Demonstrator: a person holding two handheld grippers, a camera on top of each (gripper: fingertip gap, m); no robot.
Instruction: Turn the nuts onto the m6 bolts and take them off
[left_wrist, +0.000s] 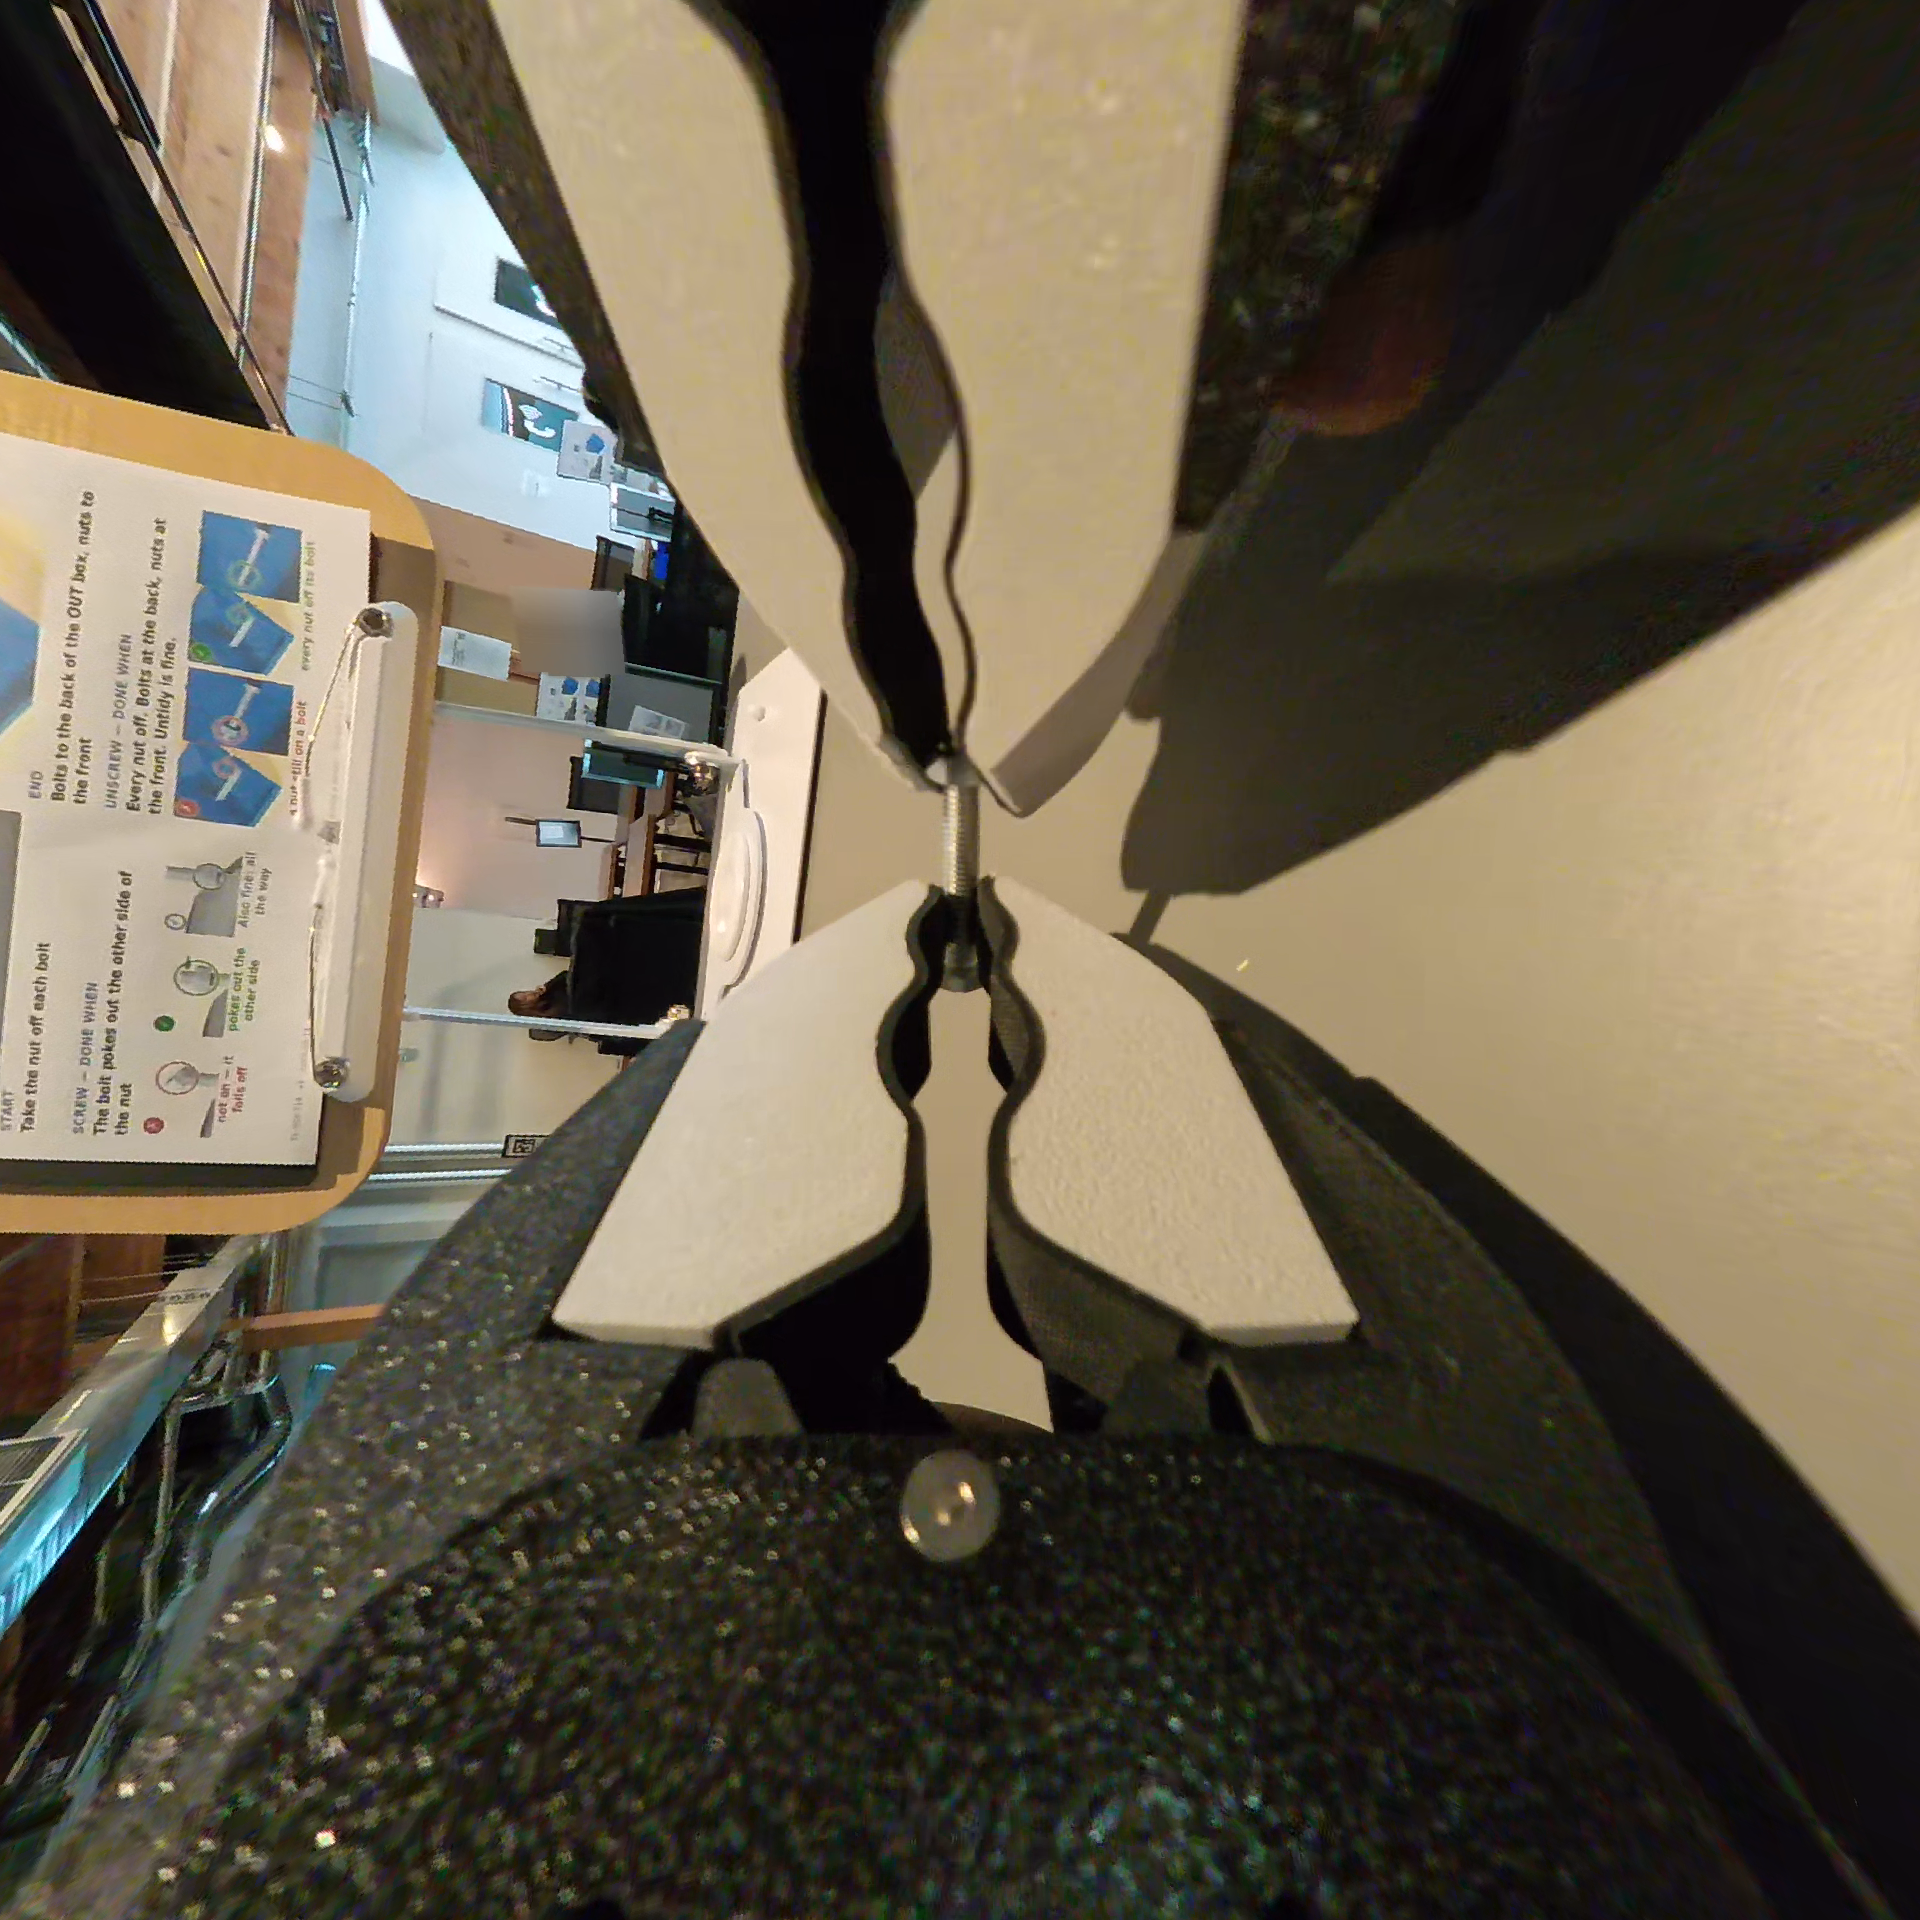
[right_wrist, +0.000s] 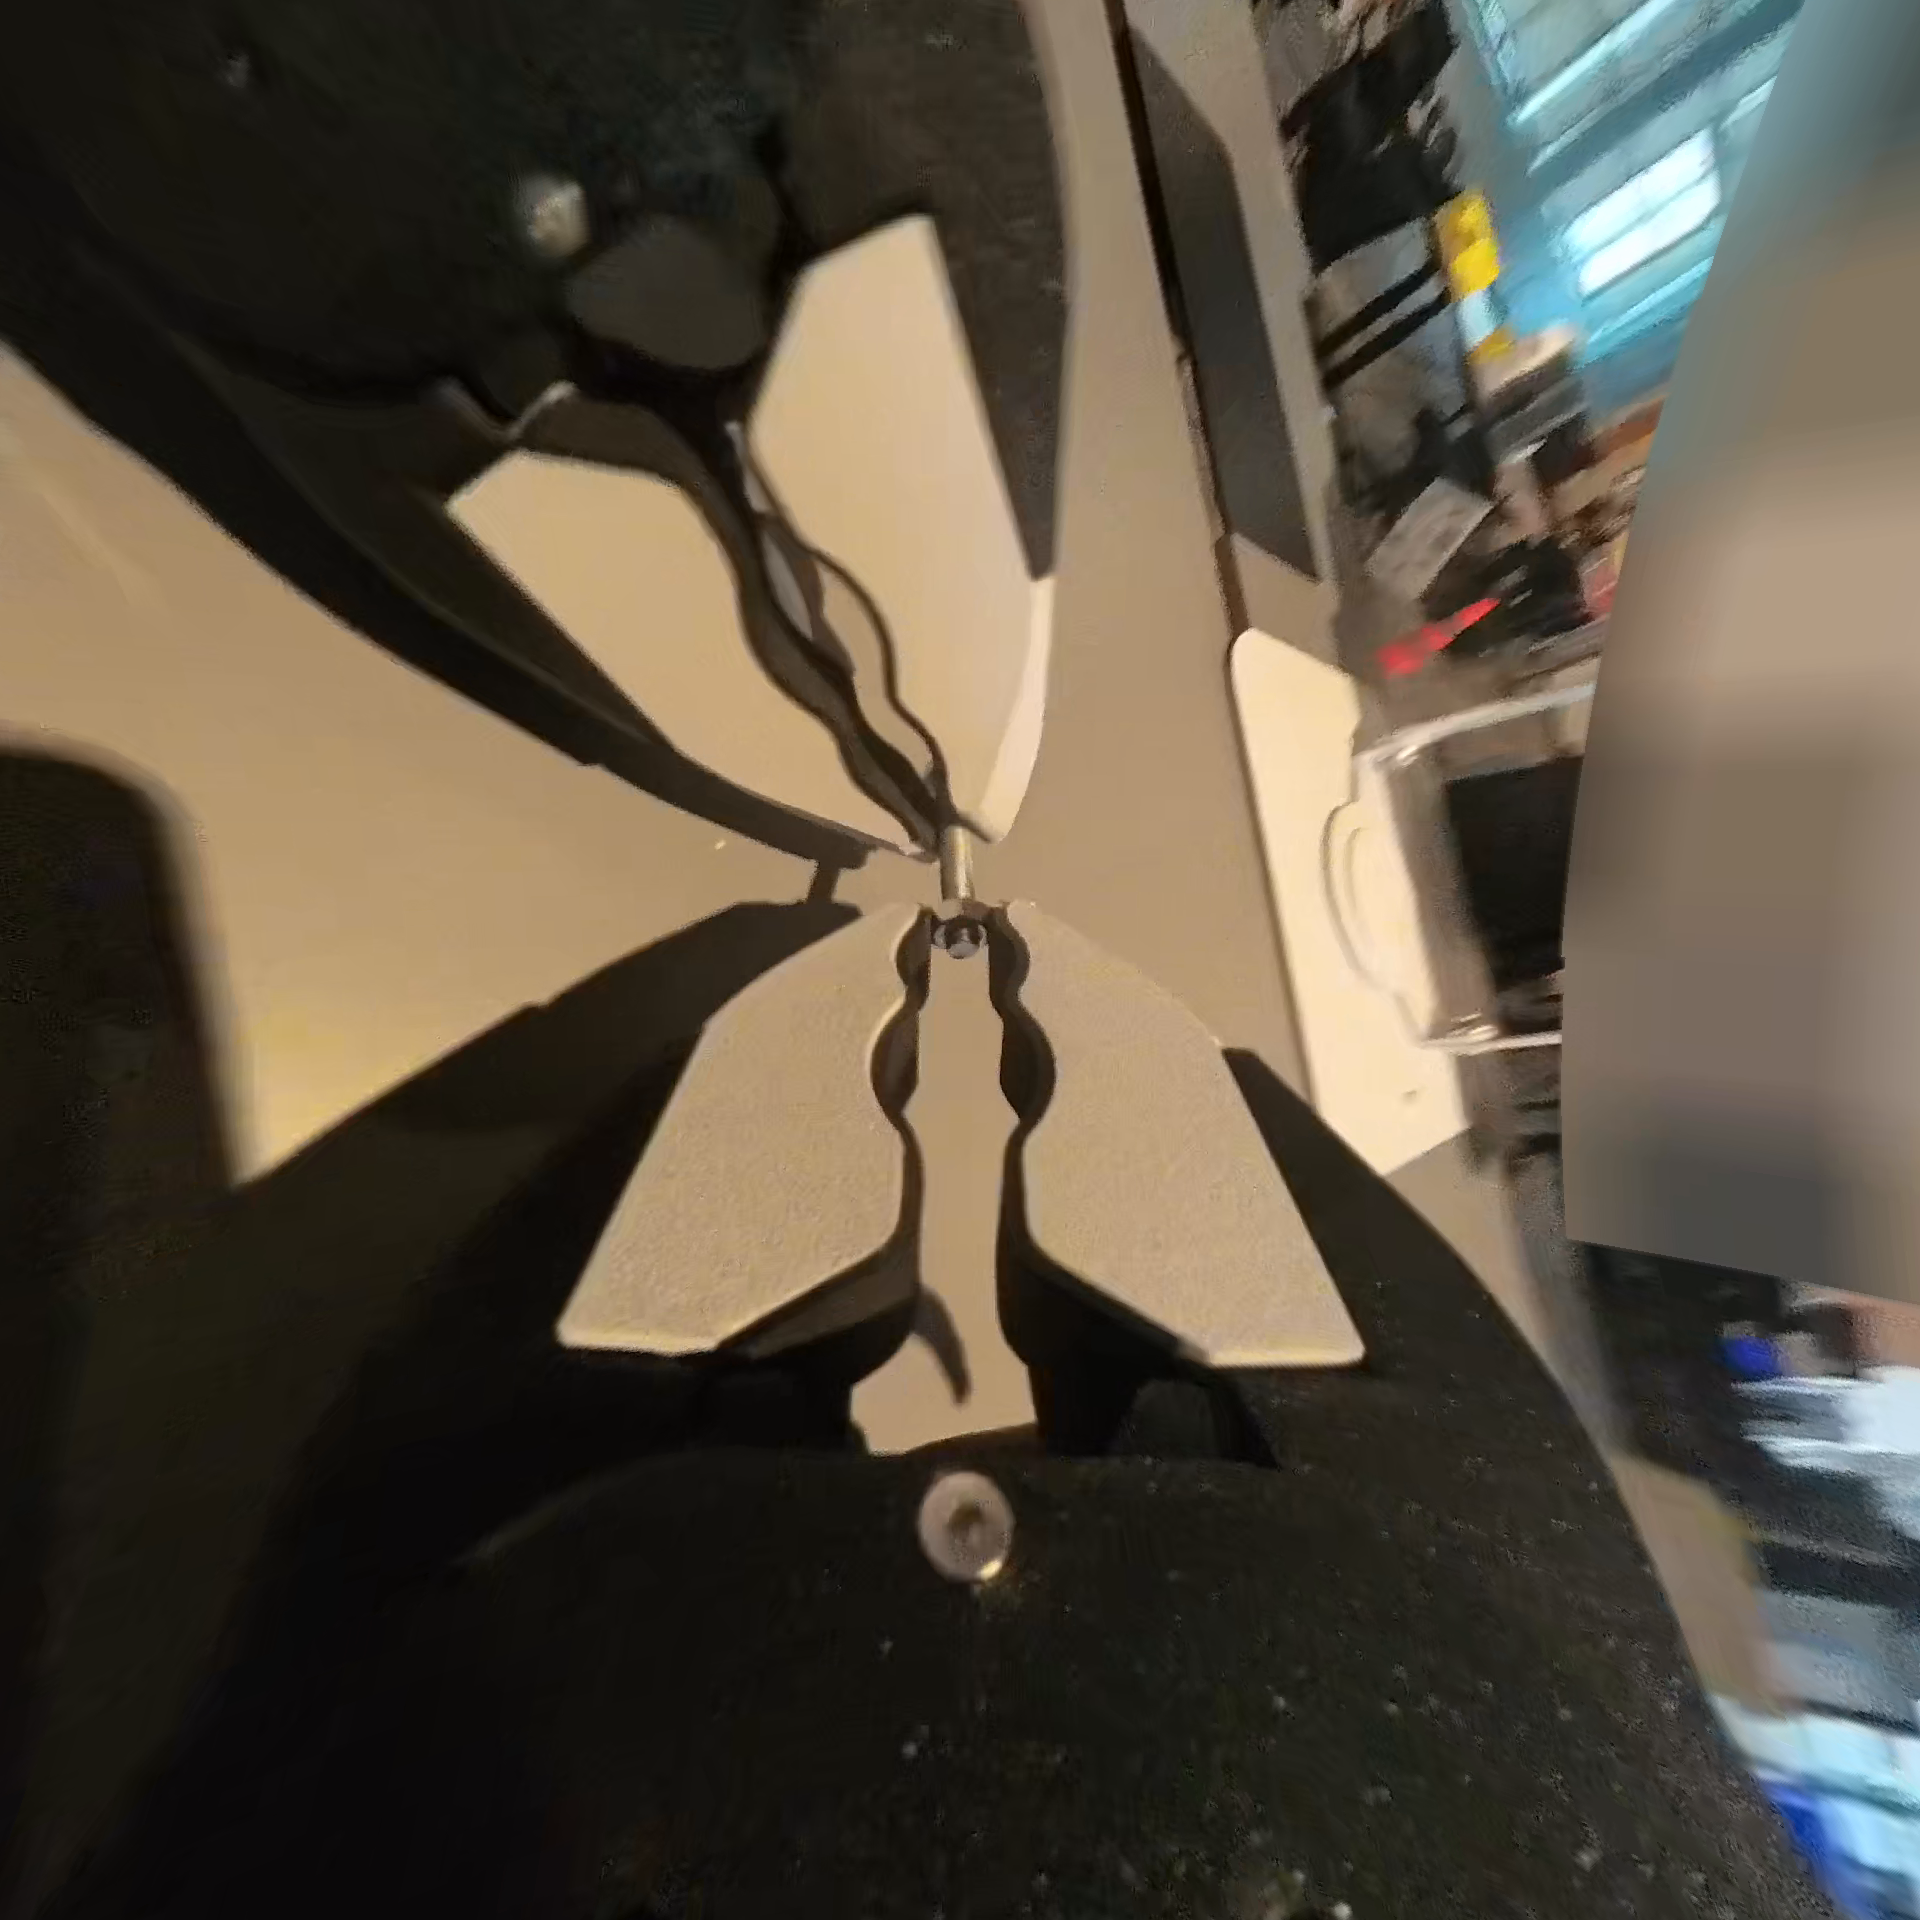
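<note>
- Facing each other tip to tip, the left tongs (left_wrist: 951, 940) and the right tongs (right_wrist: 956, 935) meet over a pale table (left_wrist: 1558, 935), with one bolt (left_wrist: 956, 842) spanning the small gap between them.
- In the left wrist view, the left tongs are nearly closed, pinching one end of the bolt at their very tips; what looks like the bolt's head or a nut (left_wrist: 958, 971) sits just inside the tips, though I cannot tell which it is.
- The threaded silver shank runs straight across to the right tongs, whose white fingers (left_wrist: 1039, 416) come down from the top of that view and close on the bolt's far end.
- From the right wrist view, the right tongs are likewise almost shut, with a small dark metal piece (right_wrist: 958, 938) caught at their tips; it may be the nut, but blur keeps me from being sure.
- The bolt is held in the air above the table, touching nothing but the two pairs of tips.
- Off toward the table's far edge stands a wooden board (left_wrist: 395, 831) carrying a printed instruction sheet (left_wrist: 156, 810) with small pictures.
- A clear plastic stand (right_wrist: 1392, 894) shows near the table's edge in the right wrist view; the room behind it is blurred.
</note>
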